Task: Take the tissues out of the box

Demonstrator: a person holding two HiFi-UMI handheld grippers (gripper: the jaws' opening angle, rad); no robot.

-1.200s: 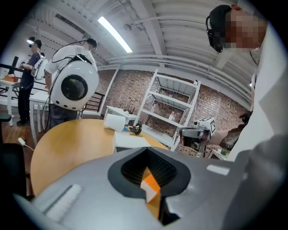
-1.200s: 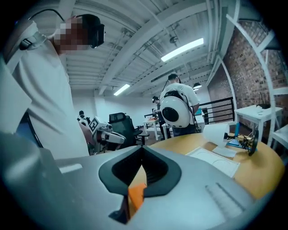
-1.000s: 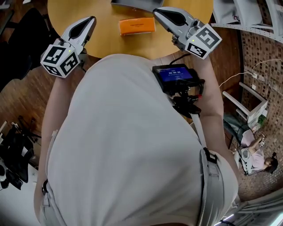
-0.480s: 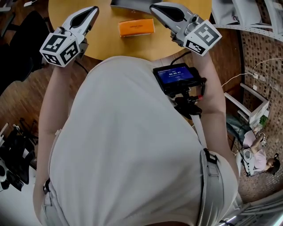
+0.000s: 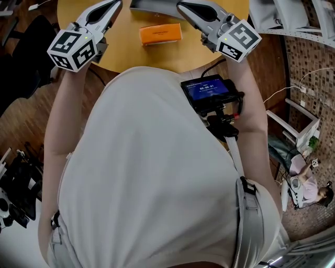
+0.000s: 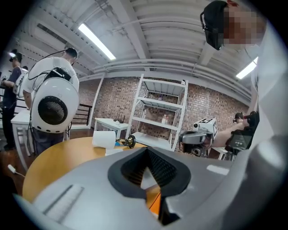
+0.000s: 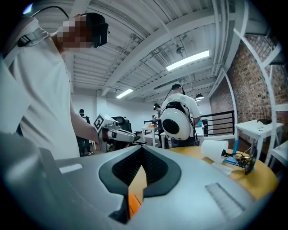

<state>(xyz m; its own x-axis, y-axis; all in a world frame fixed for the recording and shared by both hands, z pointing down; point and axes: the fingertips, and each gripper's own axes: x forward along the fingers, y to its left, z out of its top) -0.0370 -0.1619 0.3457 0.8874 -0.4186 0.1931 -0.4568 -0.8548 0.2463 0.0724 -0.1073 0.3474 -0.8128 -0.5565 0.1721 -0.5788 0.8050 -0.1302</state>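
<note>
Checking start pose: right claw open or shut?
Shut: in the right gripper view the right claw has its jaws together, nothing between them.

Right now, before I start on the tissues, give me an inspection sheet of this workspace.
Surface: round wooden table.
Job's things: orange tissue box lying flat on the table between the two grippers, untouched; no tissue seen out of it.
Clutter: white paper roll, small brass-wheeled tool, grey flat item at the far edge.
Grippers: left gripper and right gripper above the table, fingers shut, nothing held.
Cables: black cable by the chest-mounted screen; white cable on the floor.
Surroundings: white shelf rack, brick wall, other people.
</note>
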